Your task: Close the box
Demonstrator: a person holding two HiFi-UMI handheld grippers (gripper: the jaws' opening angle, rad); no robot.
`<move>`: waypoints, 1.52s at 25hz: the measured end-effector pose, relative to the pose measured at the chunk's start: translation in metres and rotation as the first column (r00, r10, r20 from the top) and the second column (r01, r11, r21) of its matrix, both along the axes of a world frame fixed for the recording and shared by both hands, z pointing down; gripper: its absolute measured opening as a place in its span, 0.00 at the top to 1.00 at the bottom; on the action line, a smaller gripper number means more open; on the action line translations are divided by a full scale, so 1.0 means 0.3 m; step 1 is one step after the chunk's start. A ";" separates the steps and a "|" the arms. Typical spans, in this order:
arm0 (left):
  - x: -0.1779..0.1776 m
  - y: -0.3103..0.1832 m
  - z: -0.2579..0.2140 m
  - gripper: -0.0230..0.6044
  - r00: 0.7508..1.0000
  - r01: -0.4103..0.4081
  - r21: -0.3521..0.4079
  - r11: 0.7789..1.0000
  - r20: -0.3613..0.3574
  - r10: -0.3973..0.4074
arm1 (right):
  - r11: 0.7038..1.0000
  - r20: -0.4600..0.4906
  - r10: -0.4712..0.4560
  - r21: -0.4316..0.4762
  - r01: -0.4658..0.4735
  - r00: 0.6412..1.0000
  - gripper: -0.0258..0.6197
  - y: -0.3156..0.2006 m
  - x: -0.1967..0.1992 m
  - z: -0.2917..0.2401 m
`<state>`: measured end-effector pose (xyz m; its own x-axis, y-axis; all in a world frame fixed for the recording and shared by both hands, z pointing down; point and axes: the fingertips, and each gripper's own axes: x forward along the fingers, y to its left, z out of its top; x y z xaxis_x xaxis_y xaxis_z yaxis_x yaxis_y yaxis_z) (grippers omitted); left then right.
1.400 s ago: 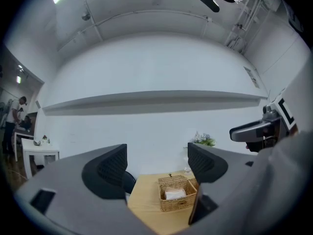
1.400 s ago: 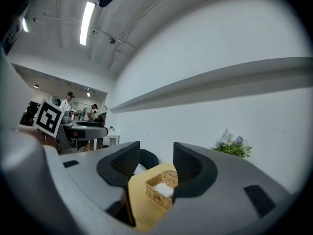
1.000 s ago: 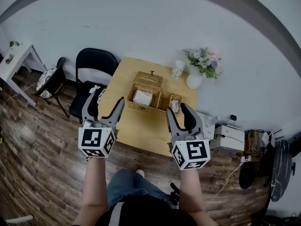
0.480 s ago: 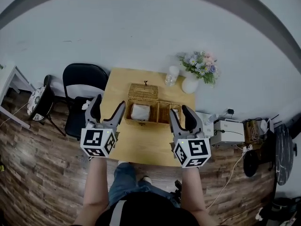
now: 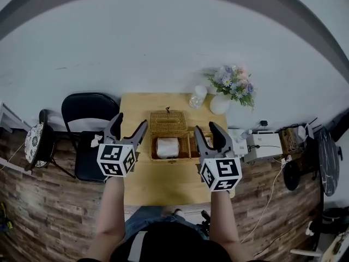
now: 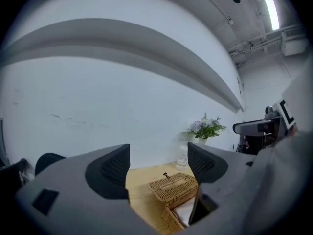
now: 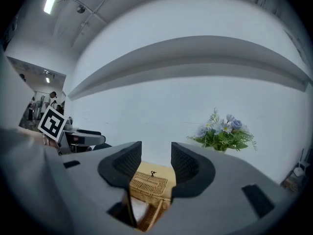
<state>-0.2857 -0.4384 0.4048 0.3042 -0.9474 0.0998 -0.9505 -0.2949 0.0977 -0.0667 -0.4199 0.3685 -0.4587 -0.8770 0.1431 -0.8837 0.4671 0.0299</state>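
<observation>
A wicker box (image 5: pixel 185 146) stands on the small wooden table (image 5: pixel 163 176). Its lid (image 5: pixel 168 120) is flipped back toward the wall. A white roll (image 5: pixel 167 146) lies in the left compartment. My left gripper (image 5: pixel 129 125) hovers open at the box's left side, nothing between its jaws. My right gripper (image 5: pixel 207 130) hovers open over the box's right end and hides that compartment. In the left gripper view the lid (image 6: pixel 173 186) shows between the open jaws of the left gripper (image 6: pixel 159 163). The right gripper (image 7: pixel 156 160) frames the lid (image 7: pixel 146 182) too.
A white vase of flowers (image 5: pixel 220 103) and a glass jar (image 5: pixel 196 98) stand at the table's back right. A black chair (image 5: pixel 87 124) is left of the table. White devices (image 5: pixel 262 143) and cables sit on the floor to the right.
The table and box have come closer and more square under me. Both grippers have moved forward to flank the box, still open and empty.
</observation>
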 end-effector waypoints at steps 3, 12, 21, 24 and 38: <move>0.006 -0.087 0.079 0.37 0.997 -0.074 -0.070 0.995 -0.028 0.073 | 0.999 -0.008 0.034 -0.030 -0.035 0.999 0.67 -0.046 -0.011 0.042; 0.057 -0.296 0.373 0.38 0.969 -0.249 -0.290 0.924 -0.067 0.240 | 0.983 -0.041 0.132 -0.123 -0.136 0.990 0.68 -0.111 0.006 0.180; 0.095 -0.428 0.605 0.41 0.922 -0.383 -0.477 0.791 -0.255 0.293 | 0.963 -0.107 0.154 -0.208 -0.174 0.982 0.68 -0.105 0.002 0.313; 0.107 -0.457 0.674 0.42 0.900 -0.424 -0.522 0.740 -0.338 0.277 | 0.956 -0.128 0.159 -0.228 -0.185 0.979 0.68 -0.105 0.008 0.352; 0.154 -0.511 0.748 0.66 0.722 -0.598 -0.533 0.599 -0.682 0.116 | 0.938 -0.165 0.158 -0.283 -0.201 0.973 0.68 -0.101 0.014 0.414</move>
